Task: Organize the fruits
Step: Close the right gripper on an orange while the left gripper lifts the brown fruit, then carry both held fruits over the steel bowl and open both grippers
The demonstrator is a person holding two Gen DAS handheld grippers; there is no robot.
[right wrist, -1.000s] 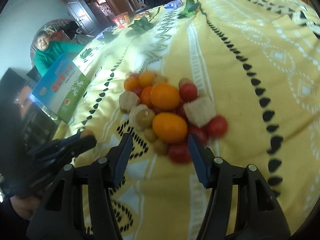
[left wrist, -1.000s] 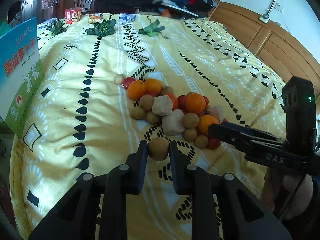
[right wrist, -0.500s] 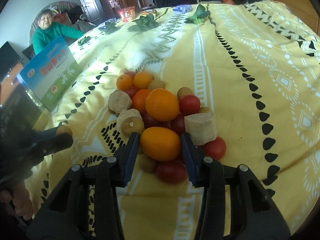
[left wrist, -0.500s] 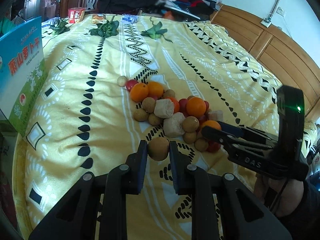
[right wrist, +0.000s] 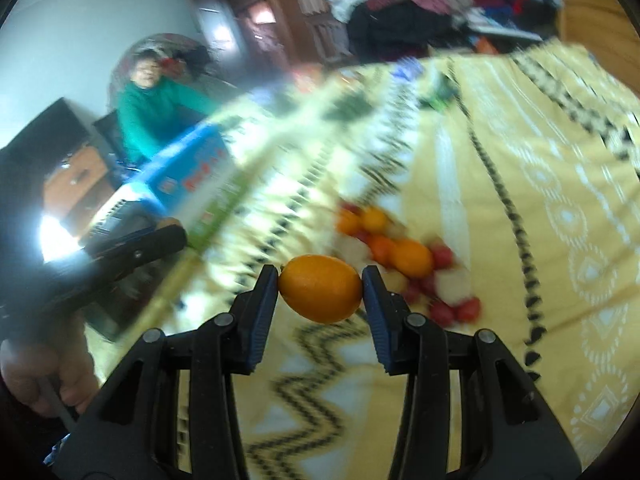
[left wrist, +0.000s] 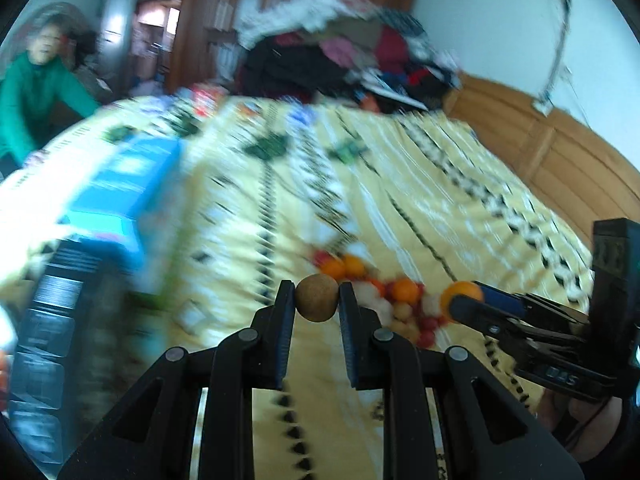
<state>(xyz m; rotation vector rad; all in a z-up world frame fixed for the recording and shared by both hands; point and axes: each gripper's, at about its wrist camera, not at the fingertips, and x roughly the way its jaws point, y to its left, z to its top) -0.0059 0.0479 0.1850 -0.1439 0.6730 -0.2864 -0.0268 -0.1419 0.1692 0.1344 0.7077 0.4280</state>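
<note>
Carrying both picks up off the bed (left wrist: pixel 400 184), your left tool (left wrist: pixel 317 300) pinches a brown fruit (left wrist: pixel 317 297), your right tool (right wrist: pixel 320 289) clamps an orange (right wrist: pixel 320 288), so next aim for the blue box (right wrist: pixel 192 176) beside the pile (right wrist: pixel 400 264).

You are working over a bed under a yellow bedspread (left wrist: pixel 400 184) printed with black and white bands. A wooden headboard (left wrist: pixel 552 148) runs along its right side, below a pale wall (left wrist: pixel 480 20) where a cable (left wrist: pixel 558 40) hangs down. At the far end a heap of clothes (left wrist: pixel 344 56) lies in front of dark wooden doors (left wrist: pixel 224 12). A blue and green box (right wrist: pixel 196 176) stands at the bed's left edge. Beyond it a person in a green top (right wrist: pixel 156 112) sits by a wooden cabinet (right wrist: pixel 76 184). Glare (right wrist: pixel 52 236) whitens the lower left of the right wrist view. Both views are motion-blurred.
</note>
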